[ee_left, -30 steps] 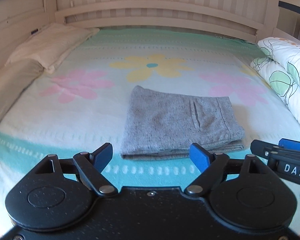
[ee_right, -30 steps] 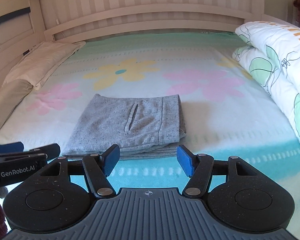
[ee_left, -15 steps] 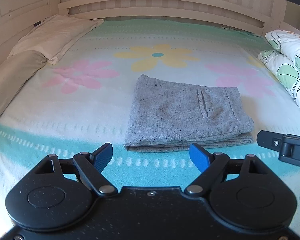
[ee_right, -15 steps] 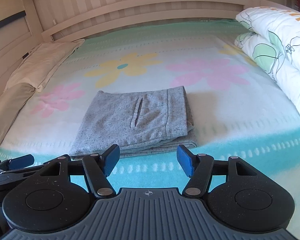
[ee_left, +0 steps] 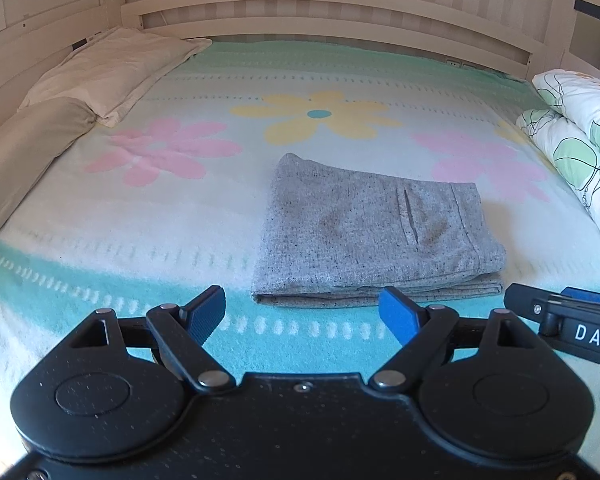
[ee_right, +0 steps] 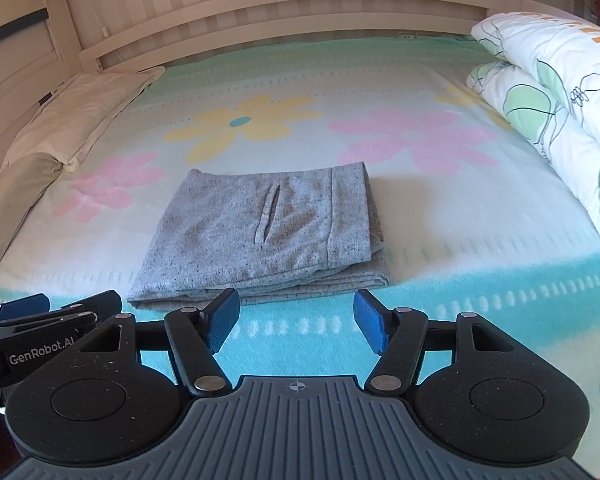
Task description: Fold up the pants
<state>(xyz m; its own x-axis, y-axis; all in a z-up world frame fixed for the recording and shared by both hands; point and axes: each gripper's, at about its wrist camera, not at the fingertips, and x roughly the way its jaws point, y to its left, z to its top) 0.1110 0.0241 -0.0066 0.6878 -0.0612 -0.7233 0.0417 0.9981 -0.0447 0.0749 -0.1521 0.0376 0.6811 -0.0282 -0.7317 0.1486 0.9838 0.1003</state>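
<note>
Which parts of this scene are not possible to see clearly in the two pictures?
- Folded gray pants: the inner layers and legs lie under the top layer in both views.
- Right gripper: in the left wrist view the right edge cuts it off, so its opening cannot be judged there.
- Left gripper: cut by the left edge in the right wrist view.
- Quilt: cut off by the right edge.

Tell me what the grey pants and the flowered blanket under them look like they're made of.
Grey pants: likely soft heathered knit, matte, with dark flecks and limp stacked folds. Flowered blanket: seemingly fleecy or woven plush, matte, its print edges fuzzy.
</note>
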